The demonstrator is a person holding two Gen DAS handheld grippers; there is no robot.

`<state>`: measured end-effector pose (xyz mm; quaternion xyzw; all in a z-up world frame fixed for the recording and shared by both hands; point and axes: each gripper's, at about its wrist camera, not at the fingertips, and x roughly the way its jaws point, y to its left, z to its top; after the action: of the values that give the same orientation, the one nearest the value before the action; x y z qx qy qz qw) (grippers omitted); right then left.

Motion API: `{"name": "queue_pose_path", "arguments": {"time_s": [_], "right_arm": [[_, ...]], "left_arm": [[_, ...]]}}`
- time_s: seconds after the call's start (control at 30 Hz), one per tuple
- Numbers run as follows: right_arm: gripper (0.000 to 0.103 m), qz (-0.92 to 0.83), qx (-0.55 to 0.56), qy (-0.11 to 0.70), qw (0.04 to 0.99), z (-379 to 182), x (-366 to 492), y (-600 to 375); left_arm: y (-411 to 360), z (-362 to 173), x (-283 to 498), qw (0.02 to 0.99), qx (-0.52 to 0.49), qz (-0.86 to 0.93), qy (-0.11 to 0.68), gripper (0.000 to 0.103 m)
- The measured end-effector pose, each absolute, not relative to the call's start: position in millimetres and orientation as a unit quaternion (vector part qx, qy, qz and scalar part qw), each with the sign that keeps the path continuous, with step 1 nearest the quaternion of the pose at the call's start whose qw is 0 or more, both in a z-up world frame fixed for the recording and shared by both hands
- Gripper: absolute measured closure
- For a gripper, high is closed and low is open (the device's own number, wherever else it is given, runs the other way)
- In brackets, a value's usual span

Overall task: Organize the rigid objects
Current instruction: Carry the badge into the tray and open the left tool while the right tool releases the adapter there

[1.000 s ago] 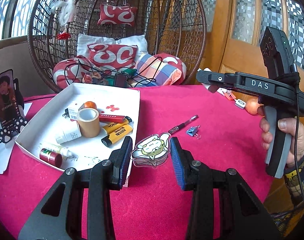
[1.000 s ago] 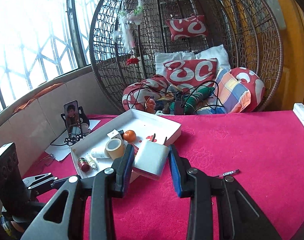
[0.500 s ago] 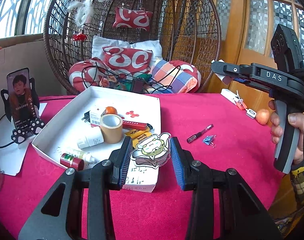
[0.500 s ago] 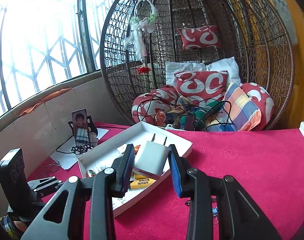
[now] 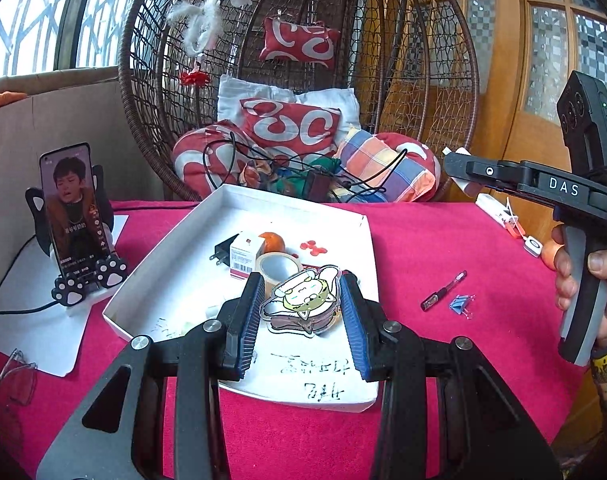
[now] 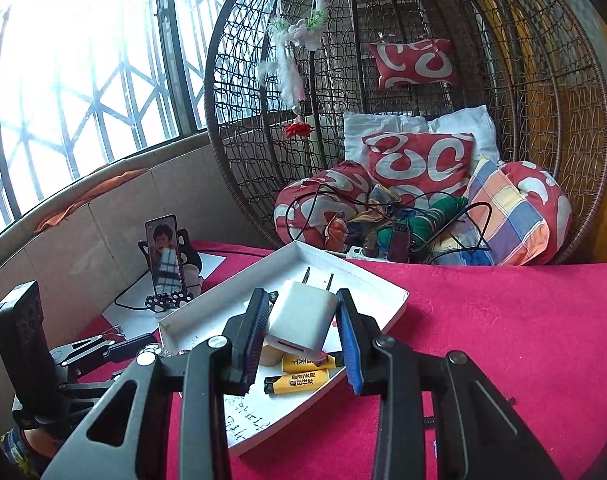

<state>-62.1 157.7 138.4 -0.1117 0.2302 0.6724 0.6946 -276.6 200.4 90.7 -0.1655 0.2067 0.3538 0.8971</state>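
My left gripper (image 5: pixel 301 316) is shut on a clear acrylic cartoon-cat charm (image 5: pixel 301 300) and holds it above the near part of the white tray (image 5: pixel 365 240). My right gripper (image 6: pixel 301 328) is shut on a white USB charger plug (image 6: pixel 303 316), prongs pointing away, above the same tray (image 6: pixel 383 284). In the tray lie a tape roll (image 5: pixel 281 268), a small white box (image 5: pixel 243 256), an orange ball (image 5: pixel 272 242), a black plug (image 5: pixel 225 248) and two yellow lighters (image 6: pixel 307 372). The right gripper's body also shows at the right of the left wrist view (image 5: pixel 543 184).
On the red tablecloth right of the tray lie a pen (image 5: pixel 443 290) and a blue binder clip (image 5: pixel 461 304). A phone on a paw stand (image 5: pixel 73 216) stands at the left on white paper. A wicker hanging chair with cushions (image 5: pixel 303 132) is behind the table.
Both grippers have moved forward and left, so both held objects now hang over the tray instead of beside it. Both grips are unchanged.
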Motion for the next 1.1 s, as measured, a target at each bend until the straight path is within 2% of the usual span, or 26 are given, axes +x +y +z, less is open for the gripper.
{"name": "queue_pose_path", "arguments": {"time_s": [0.27,0.43,0.63,0.97,1.0,1.03,1.1], "right_arm": [[0.069,0.663,-0.12,0.271,0.688,123,-53,198],[0.069,0.658,-0.127,0.278,0.689,119,-53,215],[0.069,0.644,-0.135,0.293,0.693,102,-51,244],[0.069,0.627,-0.138,0.346,0.684,56,-59,282],[0.068,0.626,-0.137,0.348,0.684,53,-61,283],[0.068,0.624,-0.136,0.346,0.687,53,-62,282],[0.068,0.625,-0.134,0.34,0.69,52,-65,280]], "left_arm": [[238,98,-256,0.888,-0.162,0.38,0.2,0.065],[280,96,-258,0.871,-0.199,0.404,0.197,0.065],[305,74,-251,0.846,-0.256,0.422,0.2,0.065],[313,44,-230,0.826,-0.264,0.442,0.23,0.065],[315,42,-232,0.822,-0.27,0.446,0.229,0.064],[316,42,-235,0.816,-0.274,0.455,0.228,0.058],[316,43,-241,0.811,-0.277,0.468,0.218,0.036]]}}
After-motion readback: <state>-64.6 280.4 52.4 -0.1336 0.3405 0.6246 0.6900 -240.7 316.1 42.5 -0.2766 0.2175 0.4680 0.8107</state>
